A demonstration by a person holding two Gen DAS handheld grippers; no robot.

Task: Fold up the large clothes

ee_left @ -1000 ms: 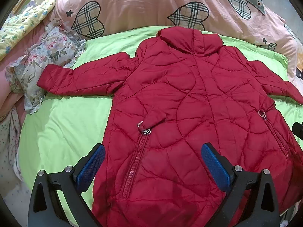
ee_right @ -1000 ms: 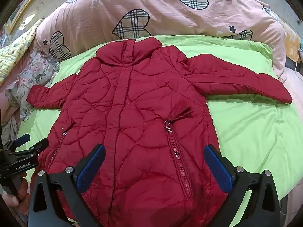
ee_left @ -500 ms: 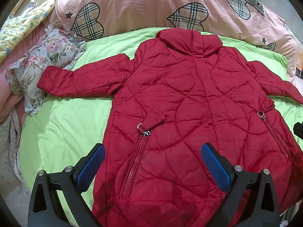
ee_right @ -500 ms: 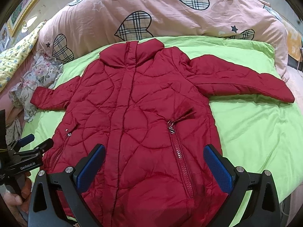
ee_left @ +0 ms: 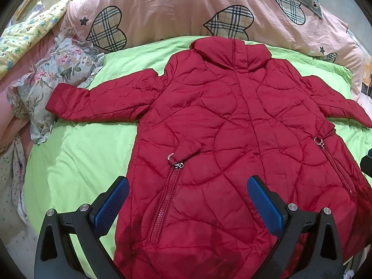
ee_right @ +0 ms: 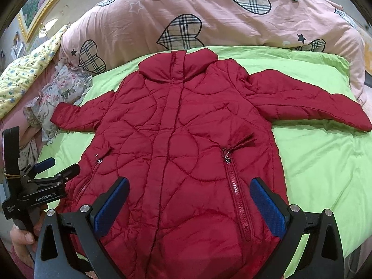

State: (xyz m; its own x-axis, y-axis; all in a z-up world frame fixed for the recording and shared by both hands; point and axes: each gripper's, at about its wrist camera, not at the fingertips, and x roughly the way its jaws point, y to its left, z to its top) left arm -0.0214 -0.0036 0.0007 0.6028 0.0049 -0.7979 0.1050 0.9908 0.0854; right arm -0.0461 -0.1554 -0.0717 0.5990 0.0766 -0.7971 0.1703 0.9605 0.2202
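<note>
Spread front-up on the green sheet [ee_left: 76, 162] of the bed, a red quilted coat [ee_left: 232, 139] is seen with both sleeves laid outward and its collar toward the pink heart-print duvet [ee_left: 162, 7]. The left gripper [ee_left: 188, 200] and right gripper [ee_right: 189, 200] are held above the hem, fingers wide apart, nothing gripped. A floral cloth [ee_left: 53, 81] is touched by the coat's cuff.

Quilted coat [ee_left: 232, 139] looks slightly glossy, probably nylon; sheet [ee_left: 76, 158] matt cloth.
</note>
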